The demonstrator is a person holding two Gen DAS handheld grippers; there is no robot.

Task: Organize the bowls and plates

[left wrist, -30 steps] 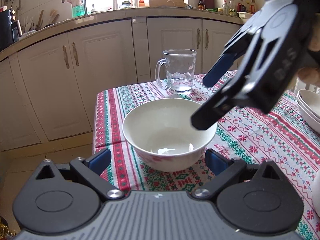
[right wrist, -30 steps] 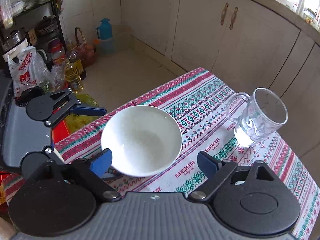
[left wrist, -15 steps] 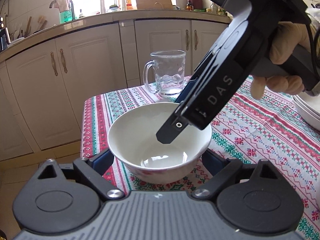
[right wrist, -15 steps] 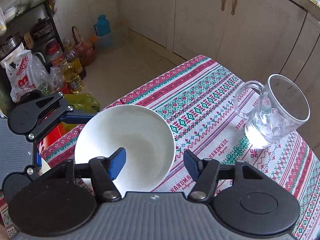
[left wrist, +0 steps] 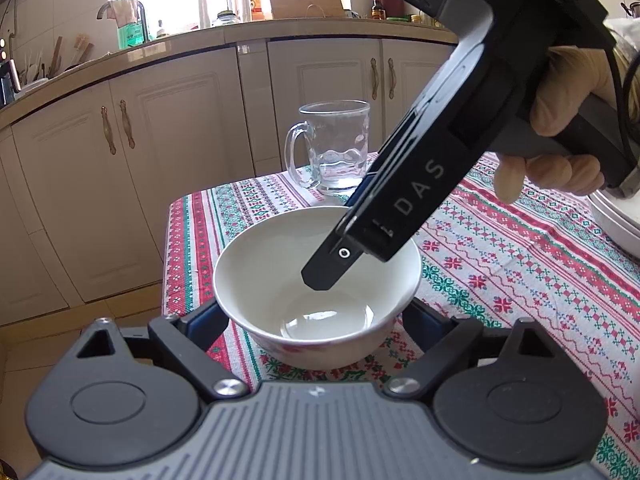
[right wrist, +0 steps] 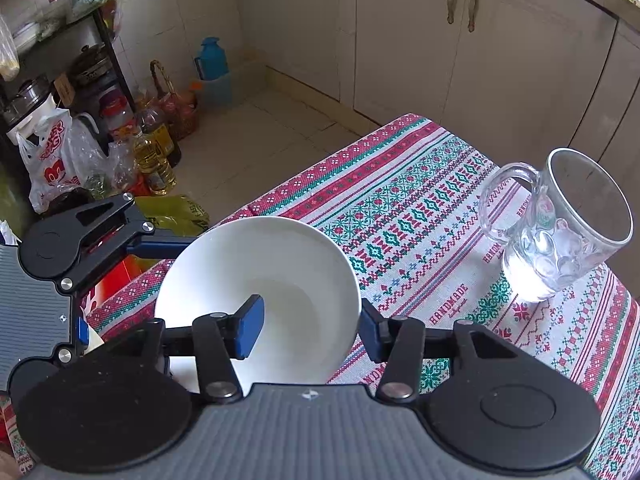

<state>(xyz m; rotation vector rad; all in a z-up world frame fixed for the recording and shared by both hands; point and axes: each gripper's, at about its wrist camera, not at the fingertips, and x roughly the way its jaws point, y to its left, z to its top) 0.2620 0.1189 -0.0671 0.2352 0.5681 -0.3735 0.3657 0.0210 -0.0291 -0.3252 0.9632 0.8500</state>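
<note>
A white bowl (left wrist: 316,280) stands on the patterned tablecloth (left wrist: 520,264) near the table's corner; it also shows in the right wrist view (right wrist: 260,280). My left gripper (left wrist: 316,320) is open, its fingers on either side of the bowl's base. My right gripper (right wrist: 308,332) comes down from above and straddles the bowl's rim, one finger inside the bowl, one outside; the jaws stand apart around the wall. A stack of white plates (left wrist: 612,216) shows at the right edge.
A glass mug (left wrist: 332,148) stands behind the bowl; it also shows in the right wrist view (right wrist: 556,224). The table's corner and edge lie just left of the bowl. Kitchen cabinets (left wrist: 132,160) stand behind. Bottles and bags (right wrist: 120,152) sit on the floor.
My right gripper has come down over the bowl, its jaws narrowing, one finger now inside the rim. My left gripper has moved closer around the bowl's base.
</note>
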